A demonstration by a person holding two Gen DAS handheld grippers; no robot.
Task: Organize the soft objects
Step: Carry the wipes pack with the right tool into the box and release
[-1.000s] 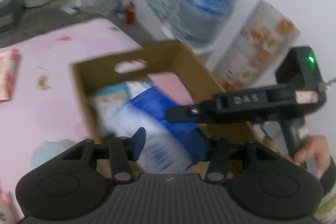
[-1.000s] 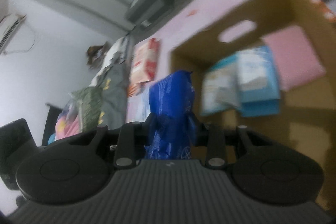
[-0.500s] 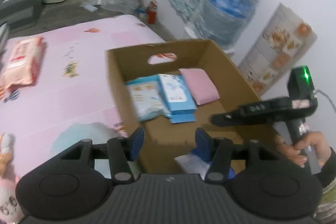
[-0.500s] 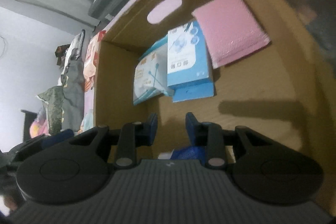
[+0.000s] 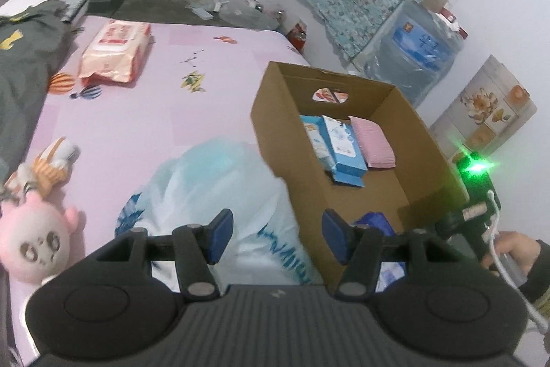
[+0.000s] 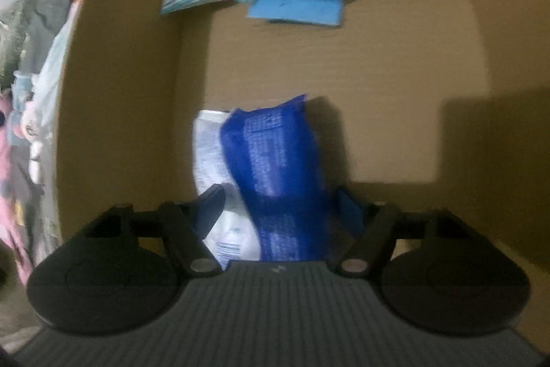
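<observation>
Blue pack released into the box

The right gripper has been lowered into the cardboard box; its jaws have just been opening, and the blue pack, previously clamped, now lies loose between them.

- A bed with a pink sheet printed with small balloons and fish carries everything.
- An open cardboard box sits on its right part.
- A crumpled white plastic bag lies against the box's left wall.
- A pink-and-white wipes pack lies toward the far left.
- A pink plush toy and an orange-striped plush lie at the near left edge.
- Dark clothing is heaped along the left side.
</observation>
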